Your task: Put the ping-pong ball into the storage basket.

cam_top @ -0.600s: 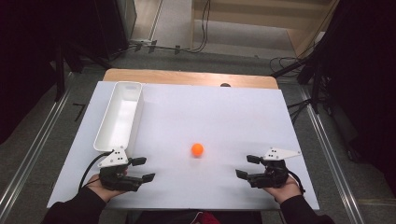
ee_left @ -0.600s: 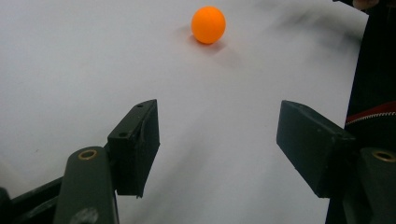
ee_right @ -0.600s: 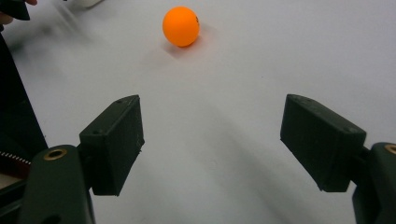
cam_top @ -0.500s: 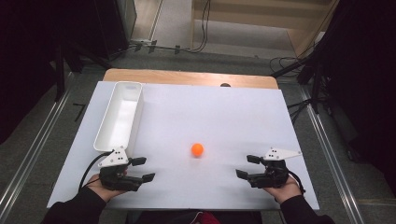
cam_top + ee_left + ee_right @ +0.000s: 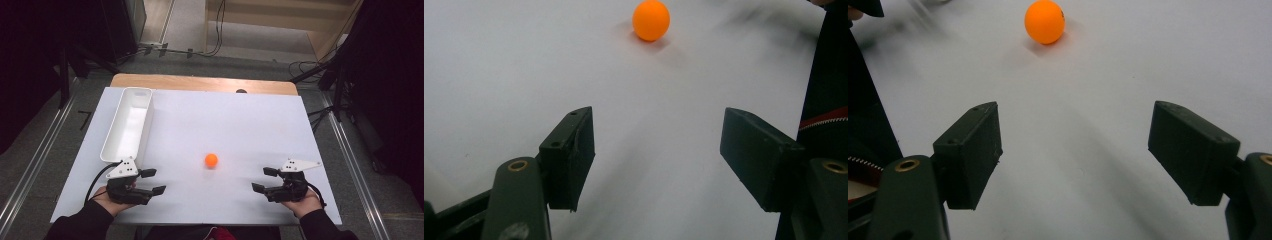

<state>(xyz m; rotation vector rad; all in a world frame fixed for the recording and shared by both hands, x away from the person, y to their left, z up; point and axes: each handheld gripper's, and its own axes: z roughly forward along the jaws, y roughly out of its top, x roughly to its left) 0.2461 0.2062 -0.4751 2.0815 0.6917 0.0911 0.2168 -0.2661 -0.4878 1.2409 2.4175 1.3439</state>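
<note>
An orange ball (image 5: pixel 211 160) lies on the white table top (image 5: pixel 235 125), near the front and about midway between my two grippers. My left gripper (image 5: pixel 152 181) rests at the front left, jaws pointing right toward the ball, open with nothing between them. In the left gripper view the ball (image 5: pixel 651 20) sits well ahead of the gripper (image 5: pixel 656 155). My right gripper (image 5: pixel 263 179) rests at the front right, jaws pointing left, open and empty. The right gripper view shows the ball (image 5: pixel 1045 21) far beyond its gripper (image 5: pixel 1075 155).
A long white tray (image 5: pixel 145 127) stands along the table's left side, behind my left gripper. A wooden strip (image 5: pixel 200 83) runs along the far edge of the table. Cables and dark stands lie on the floor beyond.
</note>
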